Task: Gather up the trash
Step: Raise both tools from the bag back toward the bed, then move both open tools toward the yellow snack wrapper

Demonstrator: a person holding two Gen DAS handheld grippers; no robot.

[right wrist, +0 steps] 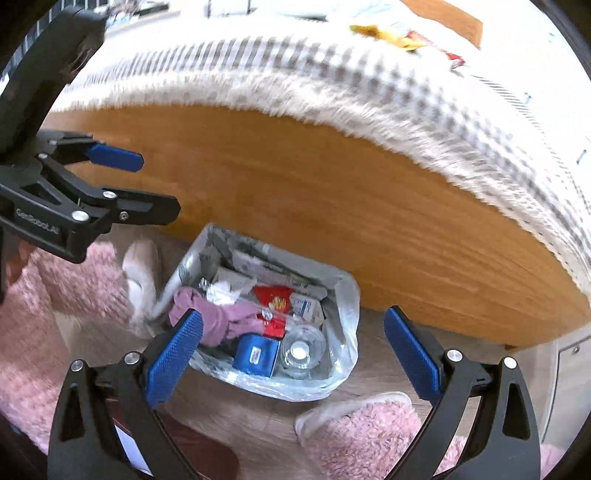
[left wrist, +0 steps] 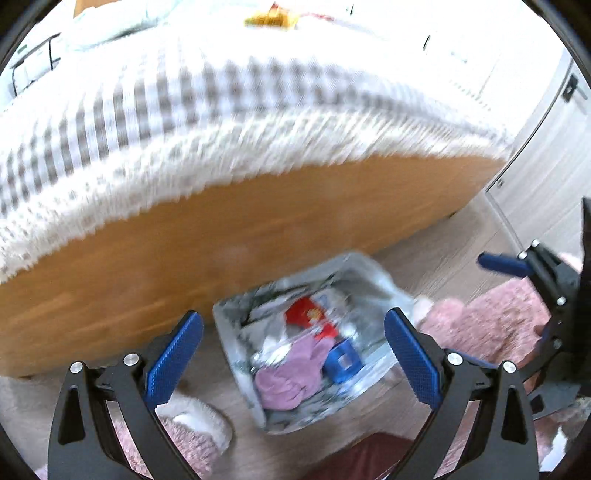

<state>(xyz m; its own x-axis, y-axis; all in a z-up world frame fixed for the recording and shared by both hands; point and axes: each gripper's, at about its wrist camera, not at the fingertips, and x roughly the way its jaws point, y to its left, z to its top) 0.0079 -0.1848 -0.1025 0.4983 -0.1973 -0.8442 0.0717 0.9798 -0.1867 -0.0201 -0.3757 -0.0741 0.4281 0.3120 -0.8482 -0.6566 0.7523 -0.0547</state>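
Both the left hand-held gripper and right hand-held gripper gape empty above the bin of trash, near the bed.

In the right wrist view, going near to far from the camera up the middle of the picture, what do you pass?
Right tongs, open → trash bin lined with a plastic bag, holding a blue box and a purple cloth → wooden bed frame side → fringed checked blanket → yellow wrapper on top of the bed.
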